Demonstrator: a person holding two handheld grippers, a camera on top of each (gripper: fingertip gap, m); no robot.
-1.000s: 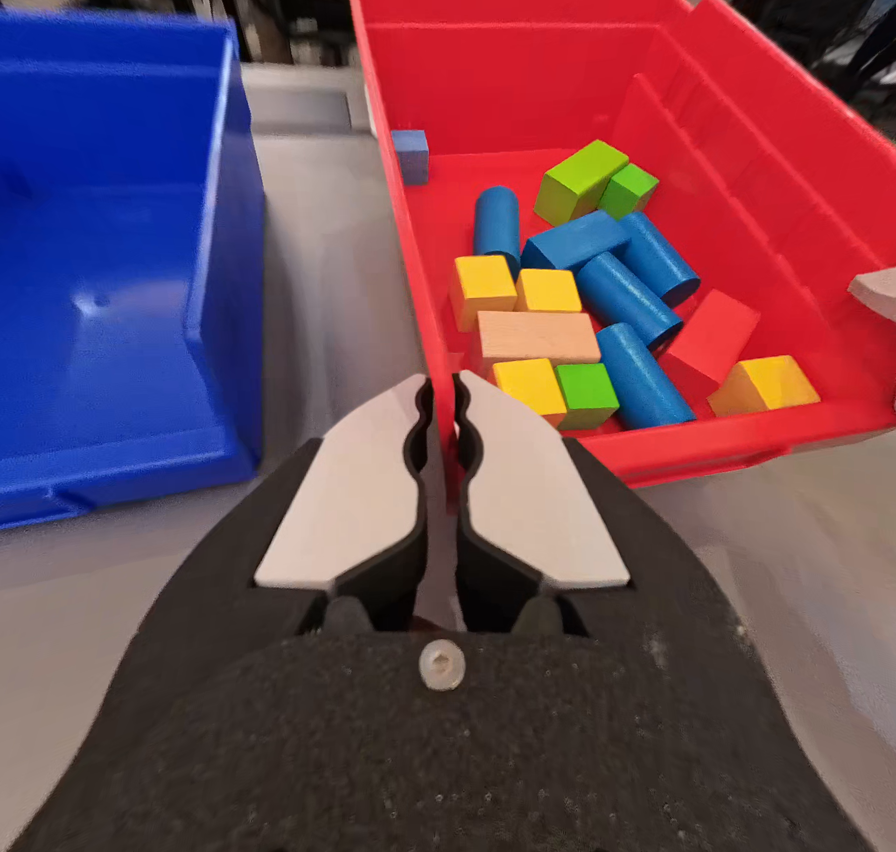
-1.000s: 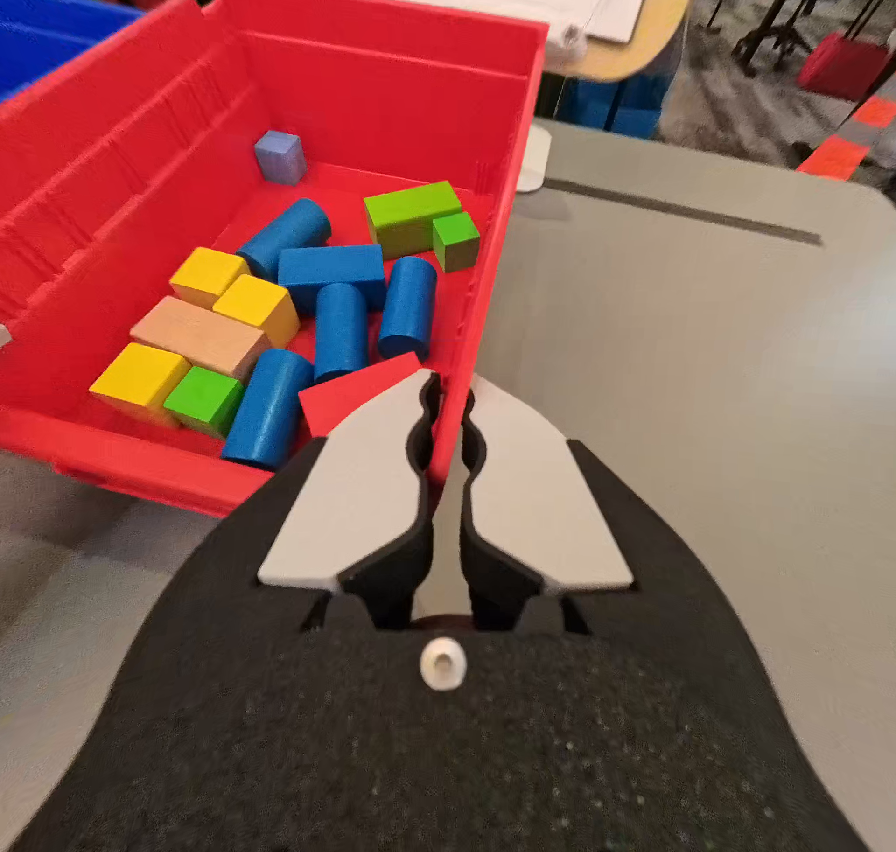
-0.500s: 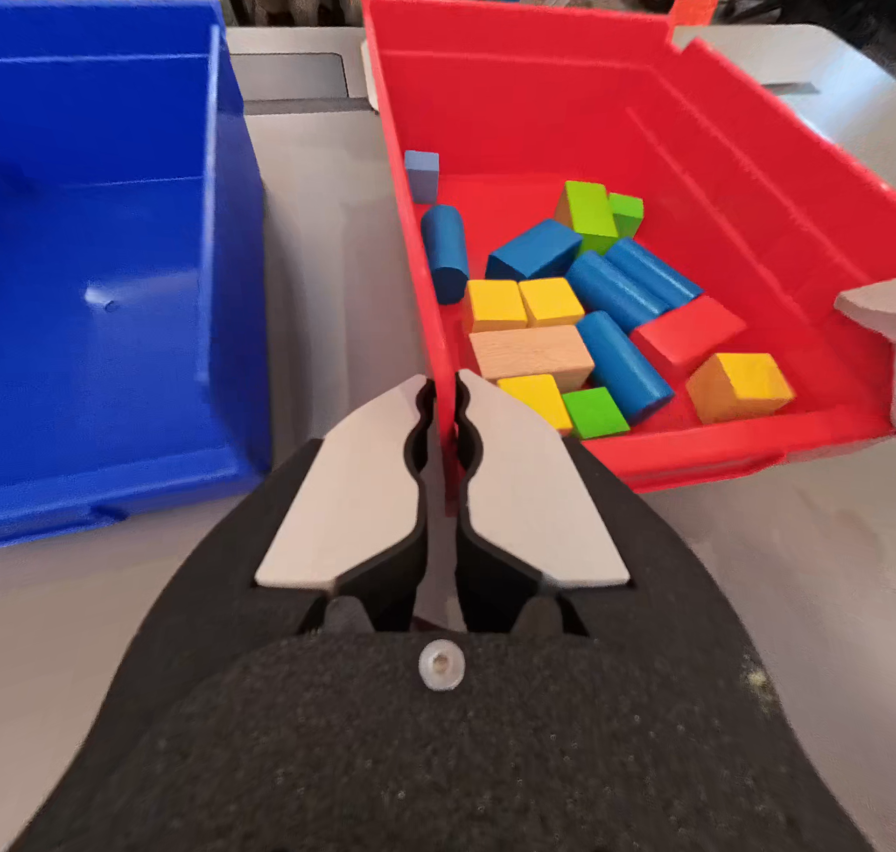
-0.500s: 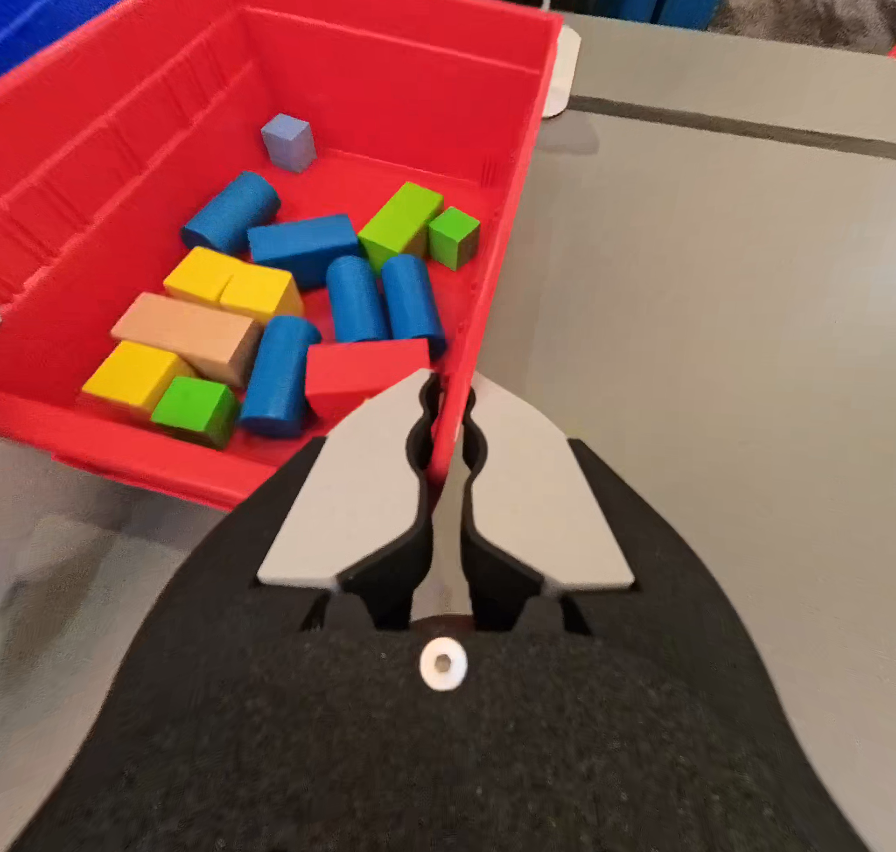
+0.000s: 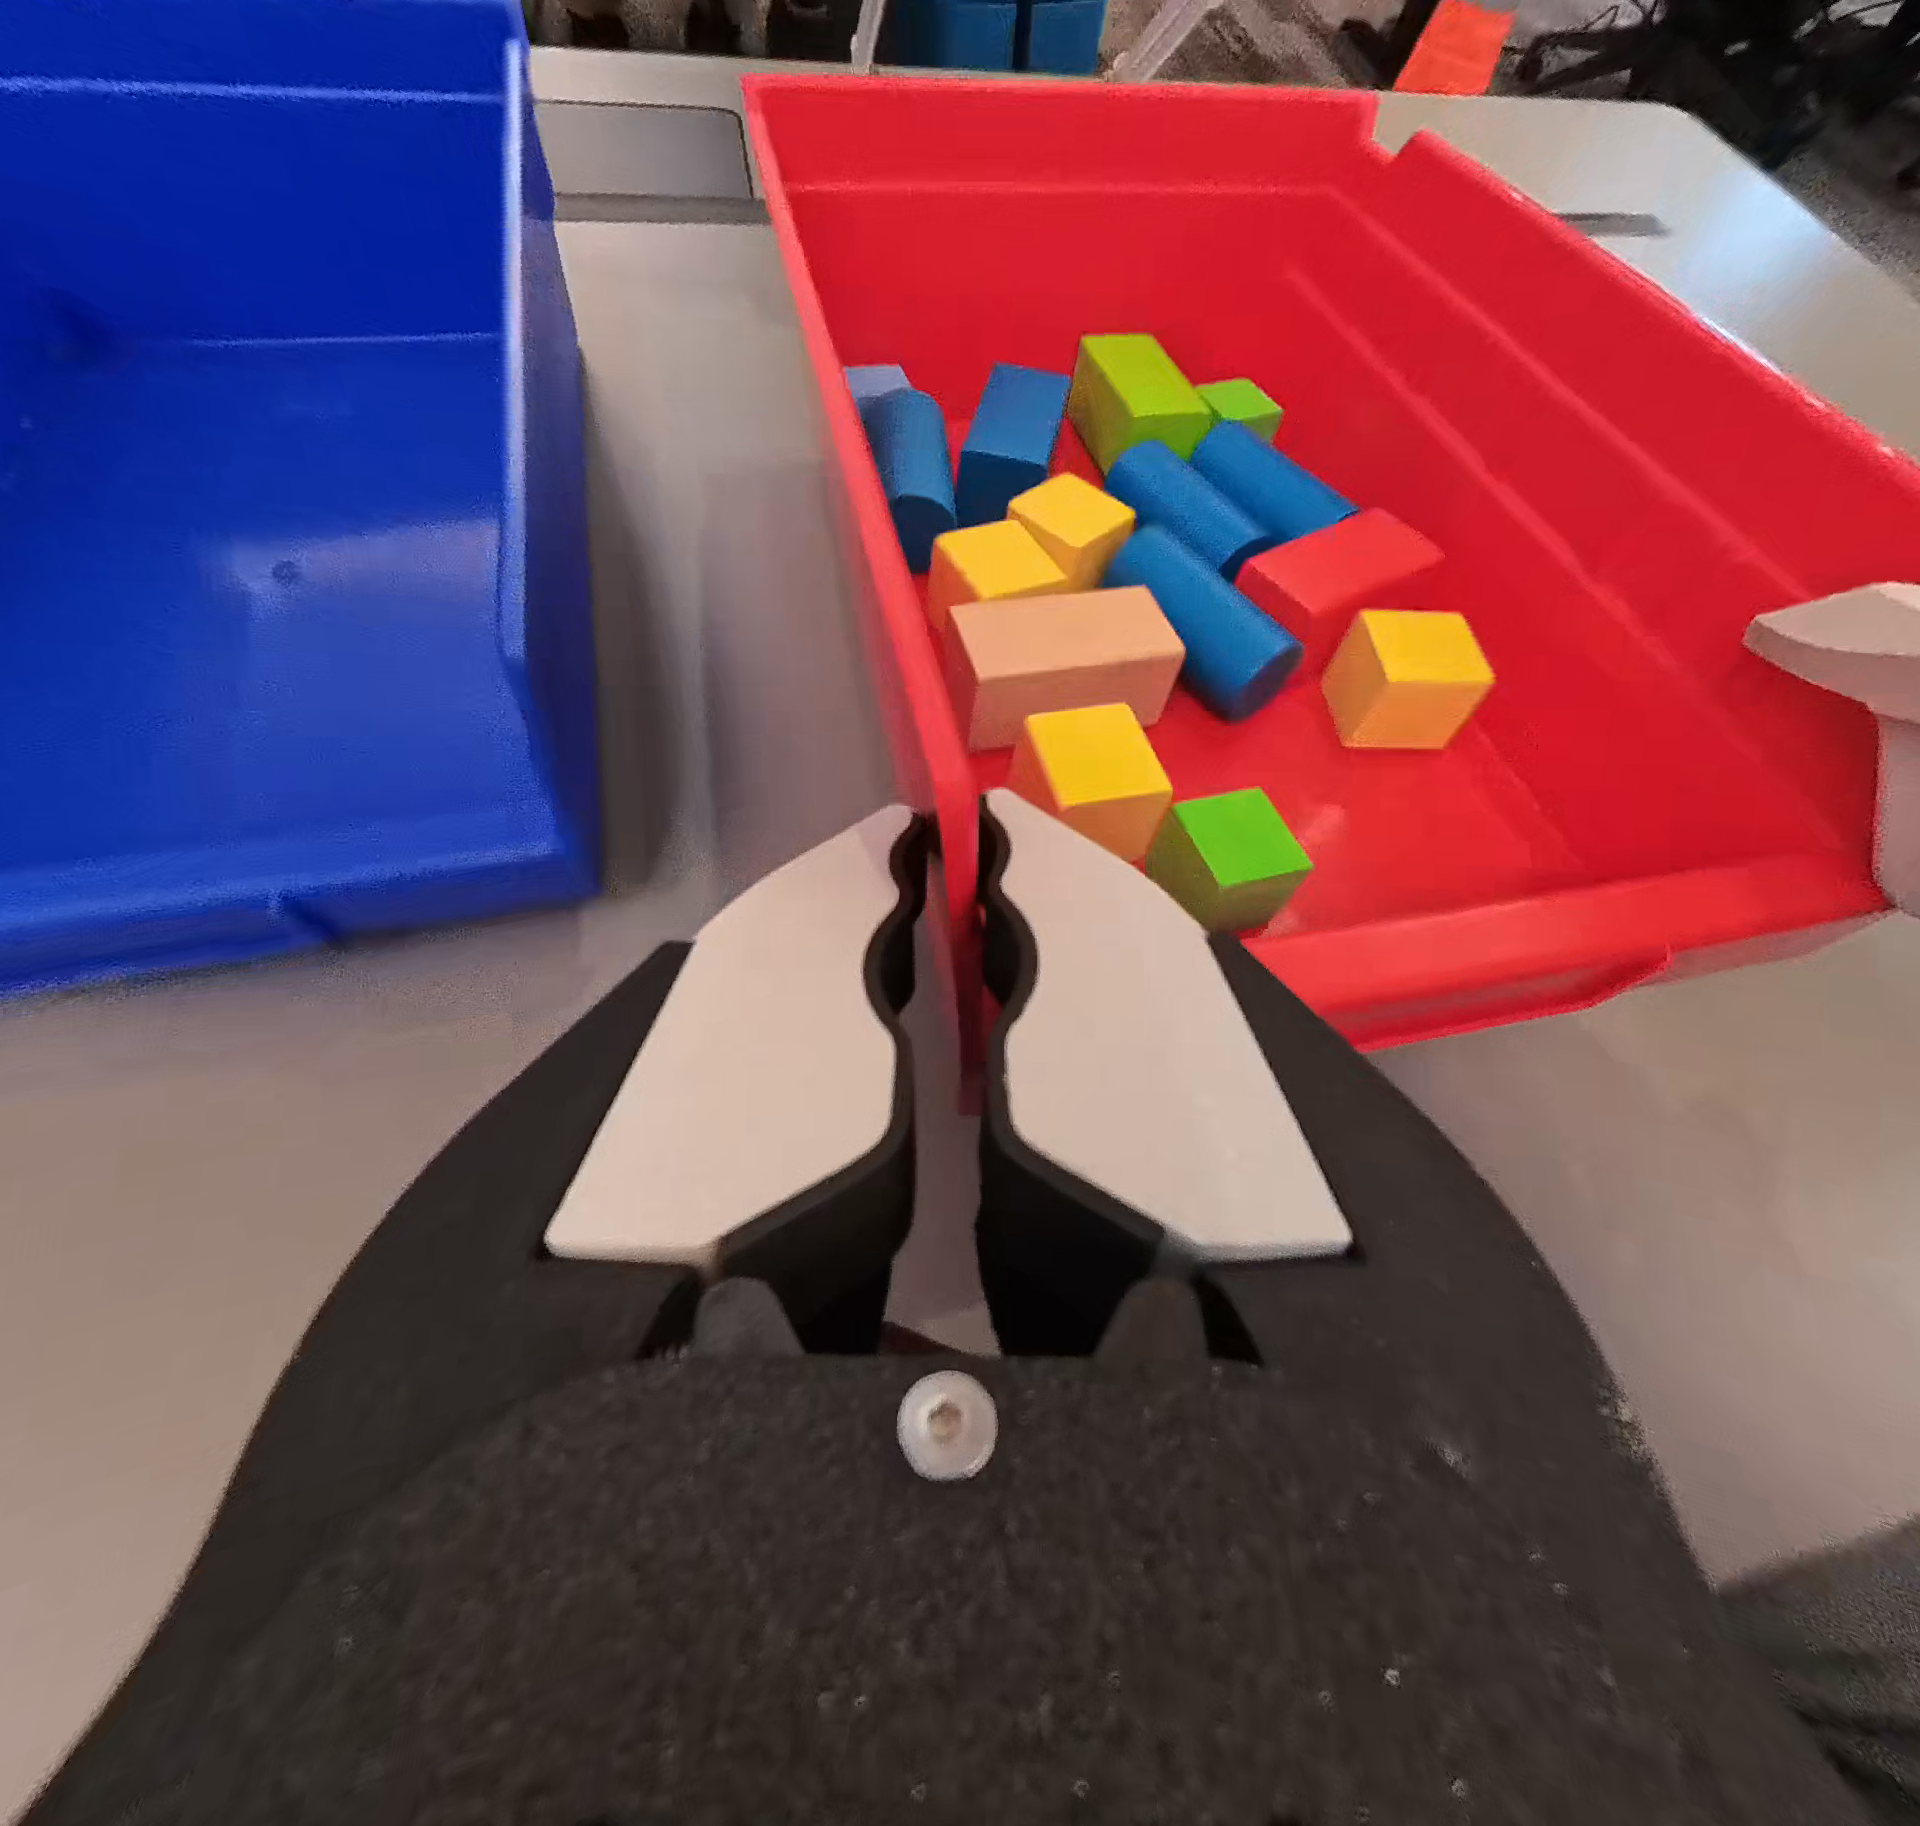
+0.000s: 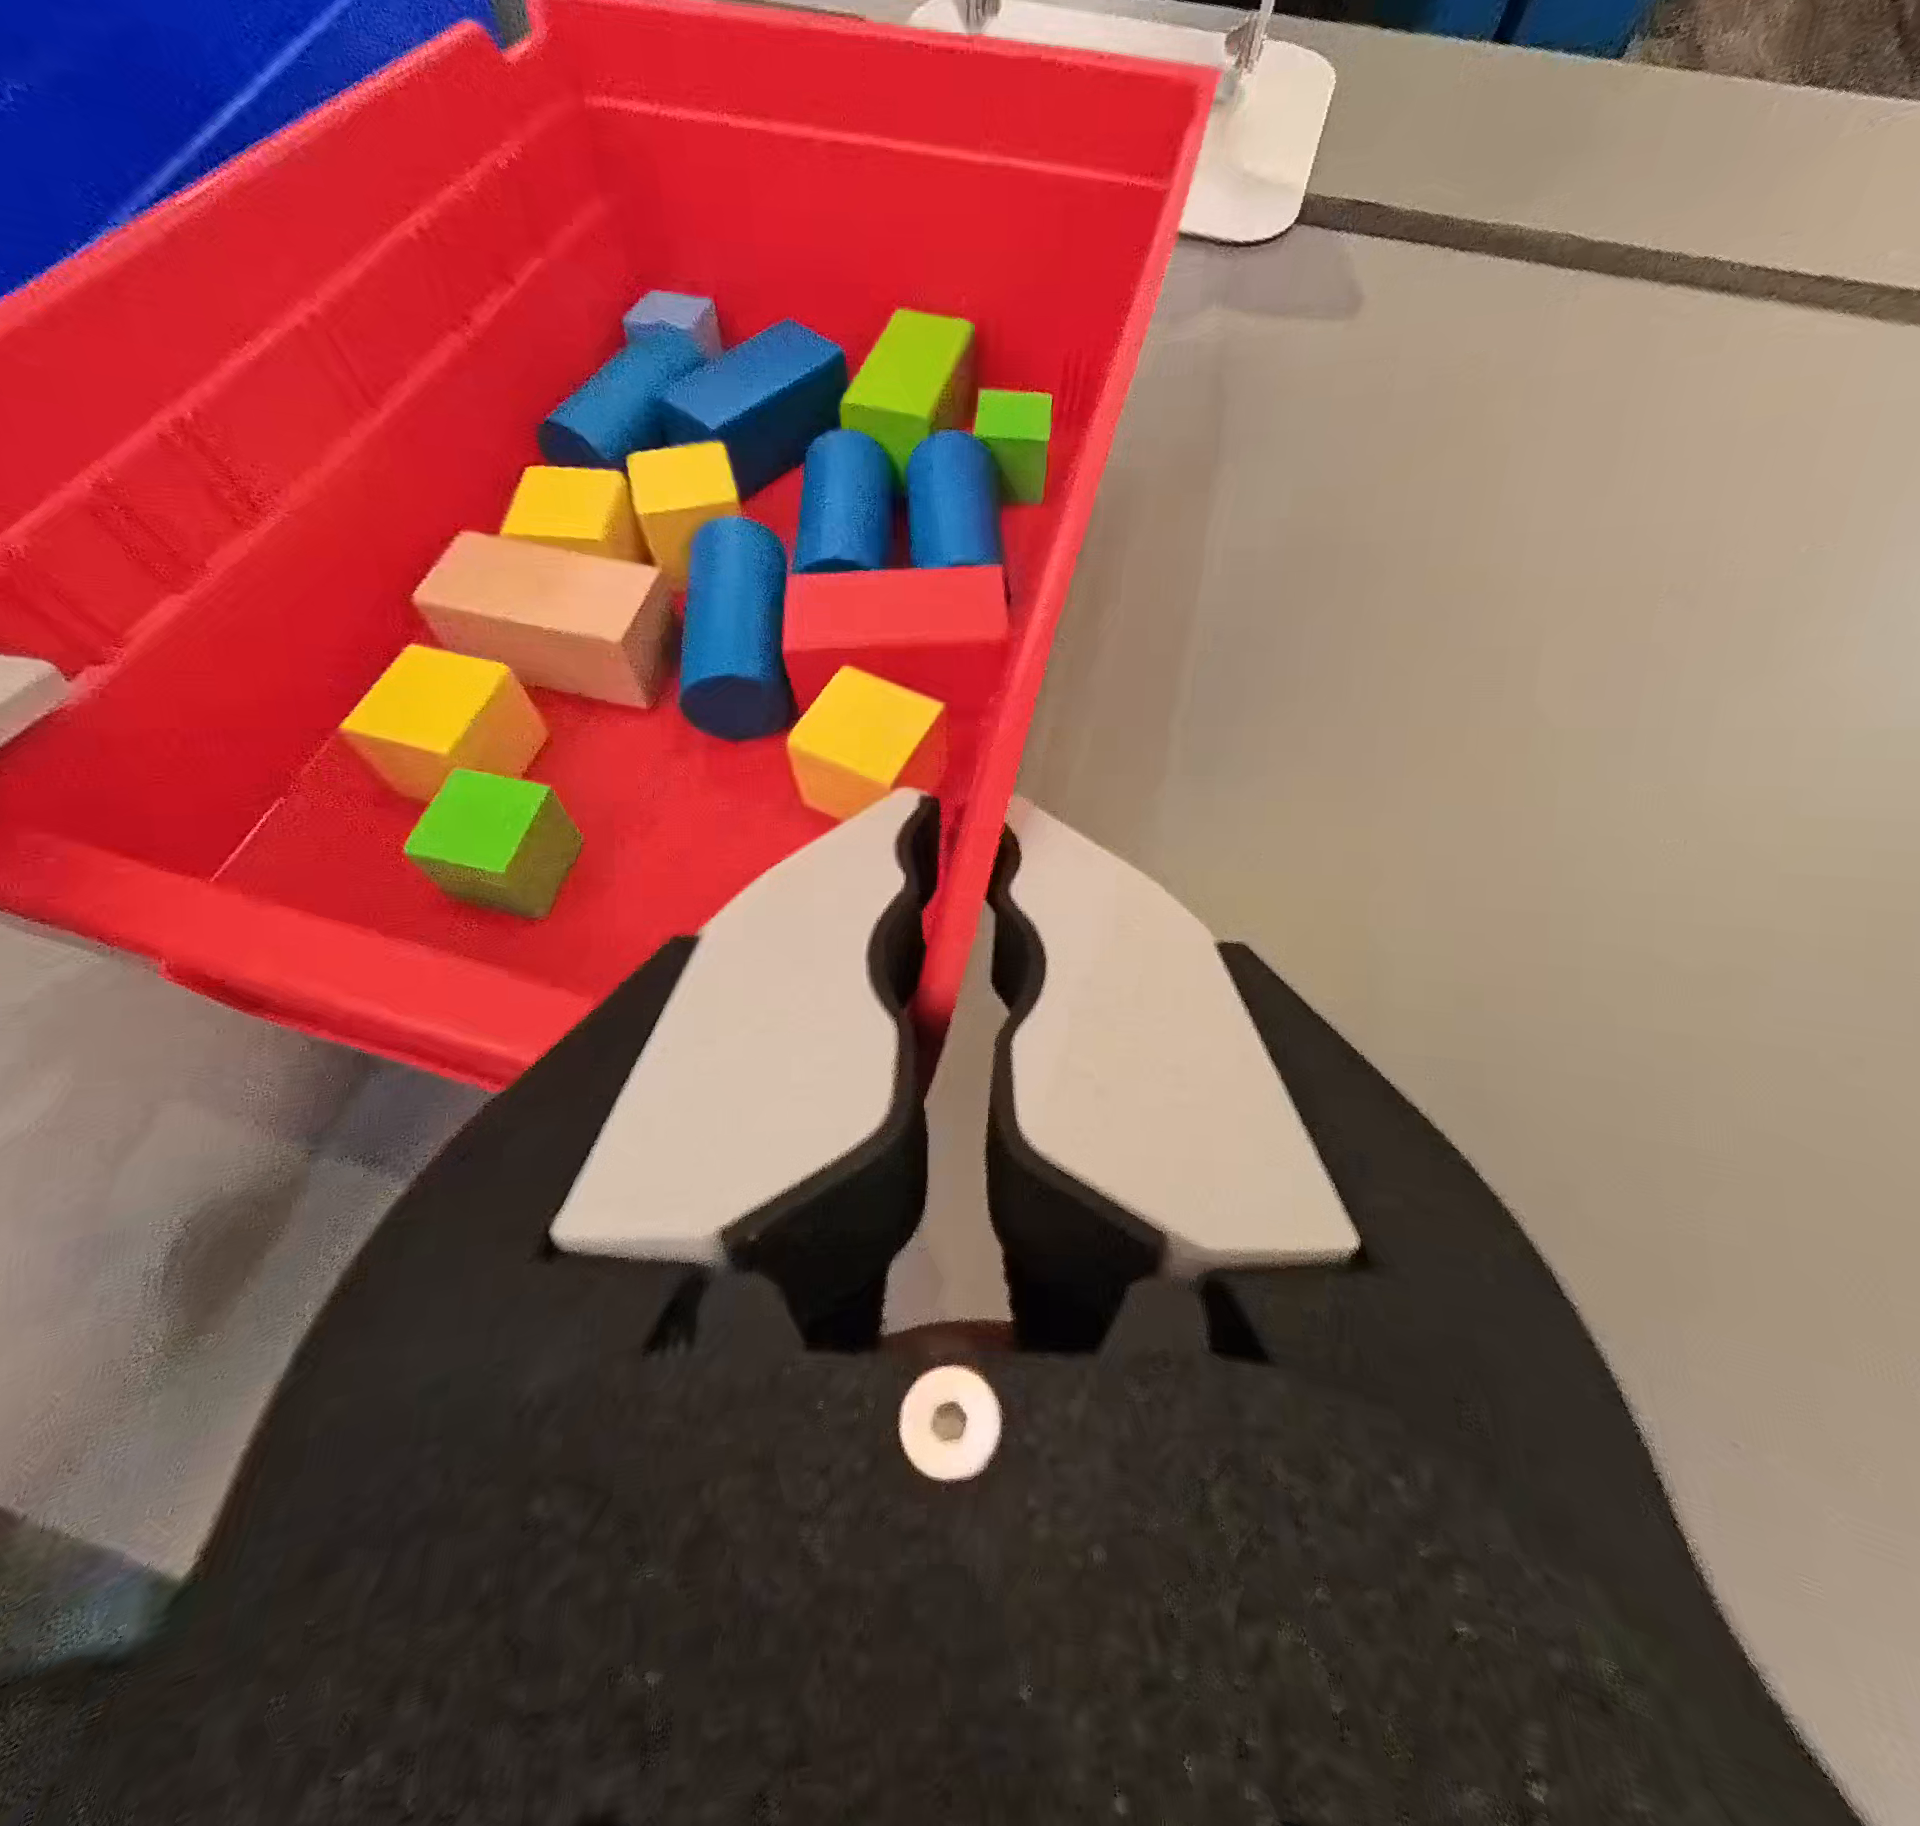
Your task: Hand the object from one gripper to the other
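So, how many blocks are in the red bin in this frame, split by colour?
Blue blocks: 6 (one of them a paler cube)
Yellow blocks: 4
Green blocks: 3
Red block: 1
Plain wood block: 1
Total in the red bin: 15

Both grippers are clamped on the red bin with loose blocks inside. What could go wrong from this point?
1. The left gripper and right gripper each pinch only a thin side wall of the red bin; a wall could slip from the fingers.
2. The bin looks tilted, so the blue cylinder and other loose blocks may roll or spill over the low front lip.
3. If one gripper lets go, the bin might swing and hit the blue bin.
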